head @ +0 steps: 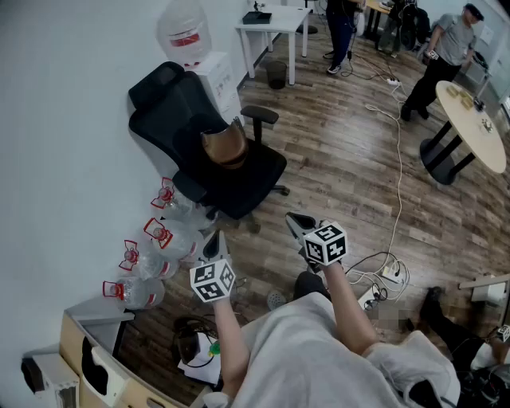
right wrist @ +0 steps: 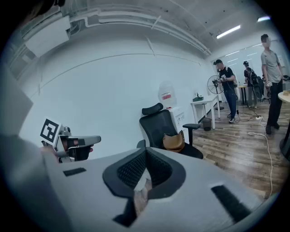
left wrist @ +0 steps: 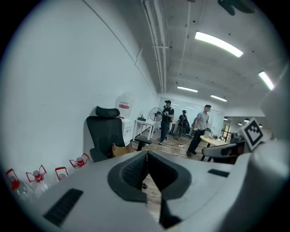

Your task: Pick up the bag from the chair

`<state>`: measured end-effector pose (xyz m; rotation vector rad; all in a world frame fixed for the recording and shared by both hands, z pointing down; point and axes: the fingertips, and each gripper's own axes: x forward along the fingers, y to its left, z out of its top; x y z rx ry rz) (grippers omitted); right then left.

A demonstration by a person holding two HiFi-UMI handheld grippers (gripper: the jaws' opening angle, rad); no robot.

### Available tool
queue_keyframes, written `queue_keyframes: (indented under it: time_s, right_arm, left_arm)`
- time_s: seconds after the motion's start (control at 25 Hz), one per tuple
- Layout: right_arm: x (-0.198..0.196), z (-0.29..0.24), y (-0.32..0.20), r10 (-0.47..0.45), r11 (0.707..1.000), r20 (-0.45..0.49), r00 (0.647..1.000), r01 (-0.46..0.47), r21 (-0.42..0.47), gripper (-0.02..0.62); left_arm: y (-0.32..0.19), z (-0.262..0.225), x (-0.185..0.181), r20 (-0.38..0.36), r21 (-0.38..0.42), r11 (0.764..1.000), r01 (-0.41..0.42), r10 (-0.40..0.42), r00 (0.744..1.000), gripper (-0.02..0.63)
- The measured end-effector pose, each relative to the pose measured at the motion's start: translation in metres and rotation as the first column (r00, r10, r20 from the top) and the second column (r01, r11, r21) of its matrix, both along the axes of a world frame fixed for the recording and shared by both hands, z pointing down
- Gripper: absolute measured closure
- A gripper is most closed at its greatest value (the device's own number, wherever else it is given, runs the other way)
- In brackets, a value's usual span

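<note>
Holding both claws pressed together, nothing pinched in either: left gripper (left wrist: 146,156) with pads flat against each other, same deal on the right gripper (right wrist: 146,154). Pointing both a bit downward, side by side over the wood floor (head: 343,151), well short of the chair. Looking past the tips at a brown bag (head: 225,146) sitting on the seat of a black office chair (head: 259,171), right up against the backrest. Can spot that same bag in both gripper views too, well apart from the jaws. Got a row of clear water jugs (head: 155,239) lying along the white wall (head: 64,119) to the left of the chair, plus a water dispenser (head: 217,76) just behind it. Further back: a white desk (head: 275,20), a round table (head: 470,119), a white cable (head: 397,159) trailing across the floor, and a few people (head: 446,48) standing around.
</note>
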<state>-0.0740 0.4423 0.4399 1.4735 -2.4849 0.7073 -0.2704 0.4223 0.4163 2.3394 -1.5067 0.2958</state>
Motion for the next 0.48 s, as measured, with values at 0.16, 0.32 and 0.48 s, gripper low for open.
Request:
queue_keyframes:
  time_s: [0.16, 0.32, 0.48]
  right_arm:
    - [0.012, -0.005, -0.003, 0.016, 1.0, -0.019, 1.0, -0.016, 0.011, 0.591]
    - [0.013, 0.001, -0.005, 0.044, 0.999, -0.067, 0.997, -0.045, -0.011, 0.591]
    - [0.018, 0.001, -0.009, 0.074, 0.997, -0.154, 0.985, -0.075, 0.001, 0.581]
  left_arm:
    - [-0.008, -0.002, 0.015, 0.003, 0.027, 0.999, -0.023, 0.023, 1.0, 0.6]
    - [-0.009, -0.002, 0.006, 0.001, 0.022, 1.0, -0.006, 0.006, 1.0, 0.6]
    - [-0.009, -0.006, -0.003, -0.031, 0.033, 0.999, 0.014, -0.013, 0.999, 0.6]
